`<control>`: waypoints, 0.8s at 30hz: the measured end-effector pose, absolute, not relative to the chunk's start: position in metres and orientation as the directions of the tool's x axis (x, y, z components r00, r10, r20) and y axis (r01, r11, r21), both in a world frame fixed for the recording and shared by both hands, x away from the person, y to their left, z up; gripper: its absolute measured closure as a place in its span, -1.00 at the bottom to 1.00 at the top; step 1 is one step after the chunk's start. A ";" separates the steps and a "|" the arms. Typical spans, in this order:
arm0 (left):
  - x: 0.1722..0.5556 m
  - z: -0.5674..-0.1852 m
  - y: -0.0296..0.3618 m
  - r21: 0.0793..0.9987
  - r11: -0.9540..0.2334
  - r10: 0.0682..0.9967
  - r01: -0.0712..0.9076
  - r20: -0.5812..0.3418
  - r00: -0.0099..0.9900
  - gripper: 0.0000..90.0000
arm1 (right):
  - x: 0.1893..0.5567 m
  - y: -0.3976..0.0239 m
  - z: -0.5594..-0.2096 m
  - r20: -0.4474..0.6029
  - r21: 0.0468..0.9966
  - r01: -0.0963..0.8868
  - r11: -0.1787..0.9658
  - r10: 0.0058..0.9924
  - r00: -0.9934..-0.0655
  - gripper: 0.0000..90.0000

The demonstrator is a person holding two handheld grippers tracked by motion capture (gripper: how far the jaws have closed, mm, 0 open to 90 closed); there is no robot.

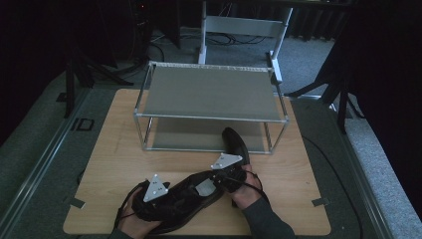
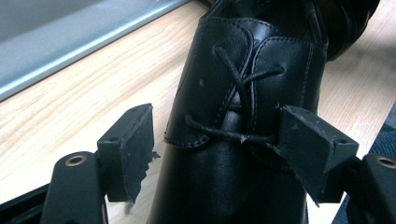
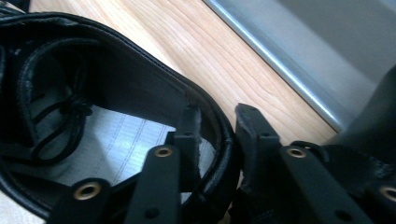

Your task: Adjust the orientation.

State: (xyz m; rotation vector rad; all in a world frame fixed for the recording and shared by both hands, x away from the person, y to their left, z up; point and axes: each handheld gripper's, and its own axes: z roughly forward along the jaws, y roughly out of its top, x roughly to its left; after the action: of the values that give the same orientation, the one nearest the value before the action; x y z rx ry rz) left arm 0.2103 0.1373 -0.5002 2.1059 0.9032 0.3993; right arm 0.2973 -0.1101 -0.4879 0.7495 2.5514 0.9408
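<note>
Your right fingers (image 3: 217, 140) pinch the shoe (image 1: 184, 196)'s heel rim – one inside, one outside – to lift it; left fingers (image 2: 219, 154) straddle the laces, wide, not gripping.

Black leather lace-up dress shoe (image 1: 186, 199): lying on its sole at the near table edge, laces tied, pale insole showing, heel collar sitting between jaws.

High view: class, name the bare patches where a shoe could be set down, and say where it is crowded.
Free: the rack's top shelf, the left of its lower shelf, and the table left of the rack. Crowded: the front edge, where both tongs work a black shoe; a second shoe leans at the rack's right front.
</note>
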 end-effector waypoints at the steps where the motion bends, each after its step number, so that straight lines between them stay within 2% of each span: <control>1: 0.211 -0.500 0.137 0.772 -0.434 0.717 0.465 -0.016 0.696 -0.39 | 0.296 -0.109 -0.488 -0.123 0.675 0.360 0.644 0.579 -0.806 0.63; 9: 0.212 -0.490 0.135 0.800 -0.417 0.758 0.432 0.044 0.650 -0.29 | 0.296 -0.114 -0.490 -0.106 0.708 0.399 0.582 0.647 -0.755 0.67; 11: 0.211 -0.487 0.138 0.807 -0.410 0.767 0.425 0.054 0.639 -0.19 | 0.297 -0.113 -0.489 -0.096 0.716 0.414 0.561 0.667 -0.739 0.67; 24: 0.193 -0.488 0.143 0.810 -0.404 0.740 0.424 0.017 0.673 0.23 | 0.302 -0.107 -0.484 -0.079 0.741 0.439 0.508 0.716 -0.694 0.67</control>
State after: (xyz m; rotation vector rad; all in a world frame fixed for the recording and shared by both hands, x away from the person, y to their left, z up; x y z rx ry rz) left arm 0.1934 0.1434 -0.4881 2.0513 0.8964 0.4800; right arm 0.3022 -0.1068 -0.4841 0.9570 2.3776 1.0125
